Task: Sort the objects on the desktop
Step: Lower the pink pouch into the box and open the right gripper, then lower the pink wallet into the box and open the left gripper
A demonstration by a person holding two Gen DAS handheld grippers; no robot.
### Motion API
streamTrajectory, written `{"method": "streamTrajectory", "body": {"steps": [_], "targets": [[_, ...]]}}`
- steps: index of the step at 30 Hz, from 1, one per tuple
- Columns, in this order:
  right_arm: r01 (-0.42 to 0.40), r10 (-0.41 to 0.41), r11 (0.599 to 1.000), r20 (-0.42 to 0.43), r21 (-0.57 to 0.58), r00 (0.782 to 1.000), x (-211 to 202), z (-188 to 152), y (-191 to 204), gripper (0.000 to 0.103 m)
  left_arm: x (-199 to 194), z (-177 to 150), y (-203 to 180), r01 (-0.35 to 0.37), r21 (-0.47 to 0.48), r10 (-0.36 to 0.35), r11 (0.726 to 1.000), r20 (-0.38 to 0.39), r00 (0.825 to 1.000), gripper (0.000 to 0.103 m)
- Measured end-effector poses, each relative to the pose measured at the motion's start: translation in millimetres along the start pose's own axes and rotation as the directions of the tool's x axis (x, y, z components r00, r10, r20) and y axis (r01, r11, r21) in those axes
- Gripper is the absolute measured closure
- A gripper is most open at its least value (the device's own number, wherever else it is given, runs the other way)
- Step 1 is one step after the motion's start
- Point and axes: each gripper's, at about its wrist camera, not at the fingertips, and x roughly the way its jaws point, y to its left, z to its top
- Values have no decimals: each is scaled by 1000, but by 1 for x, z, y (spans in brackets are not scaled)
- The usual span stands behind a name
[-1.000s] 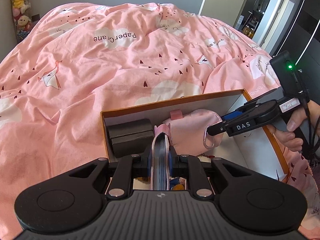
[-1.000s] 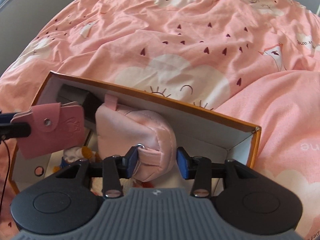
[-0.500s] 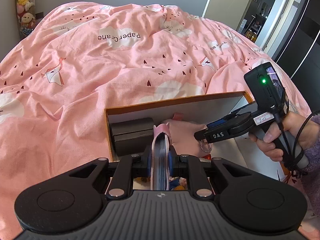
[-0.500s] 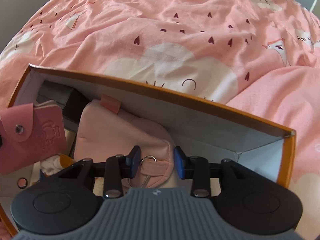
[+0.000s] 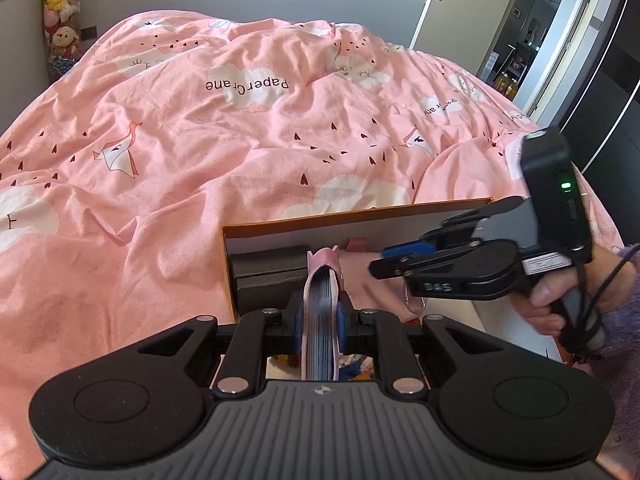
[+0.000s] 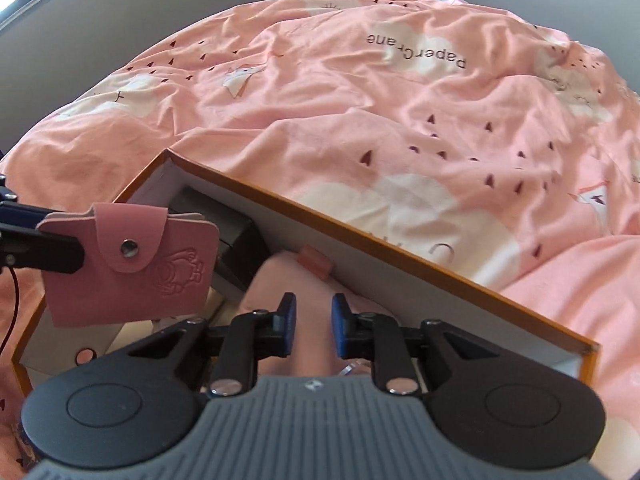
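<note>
"PaperCrane" is printed upside down on white clouds of the pink duvet [image 5: 160,128], seen in both views. "DAS" stands in raised letters on the right gripper [image 5: 384,264] body.

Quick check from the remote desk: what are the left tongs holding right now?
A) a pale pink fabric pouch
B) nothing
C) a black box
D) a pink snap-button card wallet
D: the left tongs are clamped on the pink card wallet, held above the orange-rimmed box; its snap flap shows in the right wrist view.
</note>
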Motion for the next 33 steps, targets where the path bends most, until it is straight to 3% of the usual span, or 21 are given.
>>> {"method": "streamTrajectory", "body": {"steps": [8, 13, 17, 21, 25, 28, 30, 33], "targets": [[-36, 40, 998, -82, 53, 996, 46, -2, -2, 94, -1, -1, -1, 5, 5, -5, 1000, -12, 1000, 85], [-50, 55, 997, -66, 66, 996, 37, -3, -6, 94, 1, -3, -4, 10, 9, -10, 1000, -21, 1000, 85], [-19, 22, 998, -45, 68, 999, 6, -1, -14, 89, 2, -3, -4, 10, 5, -10, 1000, -22, 1000, 85], [90, -76, 990, -128, 110, 989, -7, -3, -35, 66, 0, -4, -5, 13, 8, -13, 1000, -24, 1000, 85], [125, -104, 987, -181, 105, 978, -4, -13, -43, 58, 1, -5, -4, 15, 4, -15, 1000, -25, 1000, 85], [101, -66, 982, -207, 159, 976, 6, -20, -50, 56, 3, -6, -4, 15, -3, -15, 1000, -26, 1000, 85], [60, -11, 972, -213, 225, 977, 12, -23, -55, 62, 3, -7, -4, 16, -10, -17, 1000, -29, 999, 85], [59, -5, 962, -201, 267, 980, 15, -26, -57, 63, 3, -8, -3, 18, -15, -19, 1000, -32, 999, 85]]}}
